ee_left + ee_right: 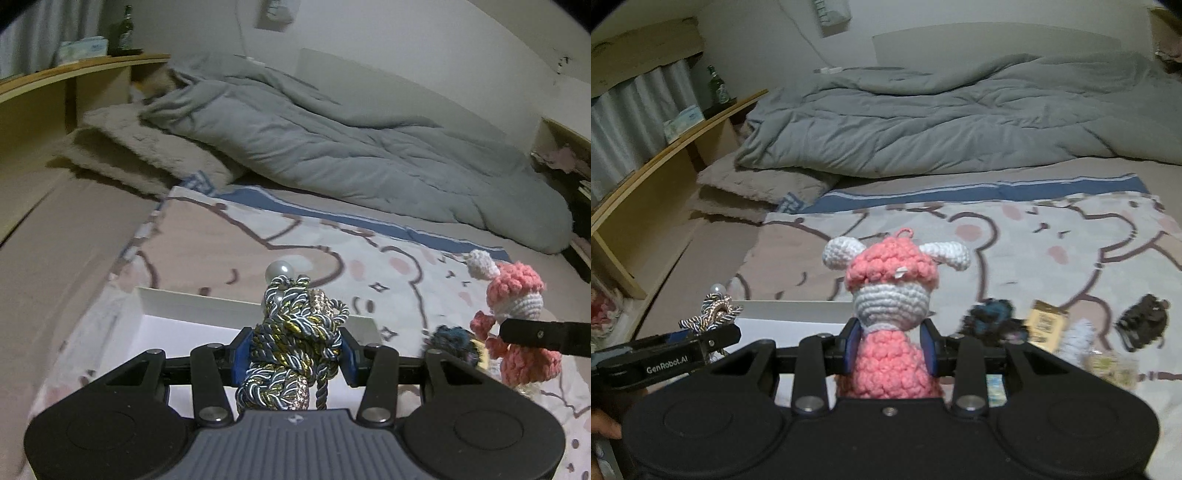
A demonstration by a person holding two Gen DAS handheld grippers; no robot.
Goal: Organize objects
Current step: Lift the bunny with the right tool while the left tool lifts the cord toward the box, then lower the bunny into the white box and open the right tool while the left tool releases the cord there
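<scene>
My left gripper (293, 352) is shut on a knotted rope ornament (299, 339) of grey, gold and white cord with pearl beads on top. It hangs over a shallow white box (184, 306) on the bed. My right gripper (892, 349) is shut on a pink and white crochet doll (892, 295), held upright with its back to the camera. The doll (513, 317) and one right fingertip (535, 334) also show at the right of the left wrist view. The rope ornament (714, 312) and a left finger (668, 356) show at the left of the right wrist view, over the white box (798, 308).
A cartoon-print blanket (1052, 236) covers the bed, with a crumpled grey duvet (923, 118) behind. A dark blue scrunchie (991, 317), a tan card (1045, 326), a black hair item (1143, 325) and other small things lie at the right. A wooden shelf (665, 166) bears a bottle.
</scene>
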